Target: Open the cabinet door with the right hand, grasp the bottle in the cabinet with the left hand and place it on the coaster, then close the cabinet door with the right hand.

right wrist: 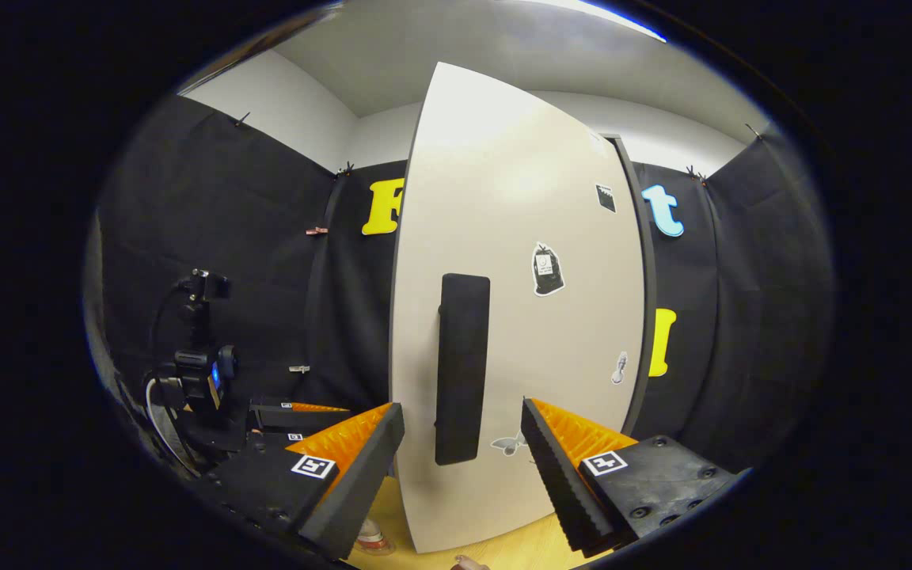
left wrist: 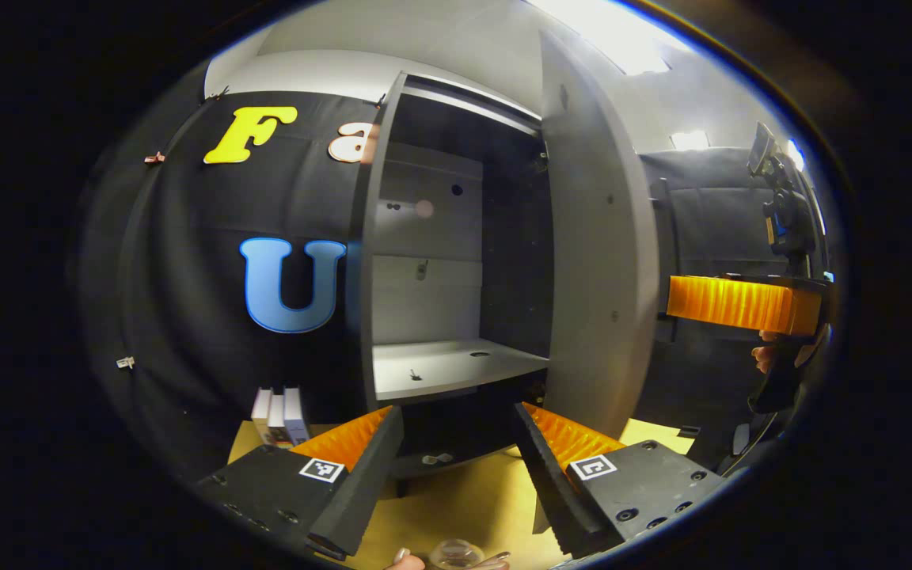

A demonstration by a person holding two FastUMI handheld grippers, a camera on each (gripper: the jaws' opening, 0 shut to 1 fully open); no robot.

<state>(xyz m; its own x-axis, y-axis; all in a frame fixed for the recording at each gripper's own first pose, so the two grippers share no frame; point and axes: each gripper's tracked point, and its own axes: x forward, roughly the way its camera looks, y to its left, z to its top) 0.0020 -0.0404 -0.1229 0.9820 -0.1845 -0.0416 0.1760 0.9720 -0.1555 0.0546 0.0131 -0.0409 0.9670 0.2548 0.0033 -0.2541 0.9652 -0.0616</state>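
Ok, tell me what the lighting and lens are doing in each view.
Left gripper view: ceiling lights blow out to white, the cabinet interior sits in shadow, and the open door bows with fisheye curve. Right gripper view: the door front is evenly lit with a soft sheen near the top, its edges curved.

small boxes (left wrist: 280, 415) by the wall, camera on stand (right wrist: 201, 372), yellow tabletop (left wrist: 456, 507)

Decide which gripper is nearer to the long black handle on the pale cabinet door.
Right. The right gripper faces the long black handle, jaws open on either side of it. The left gripper faces the open cabinet's grey shelf, behind the door.
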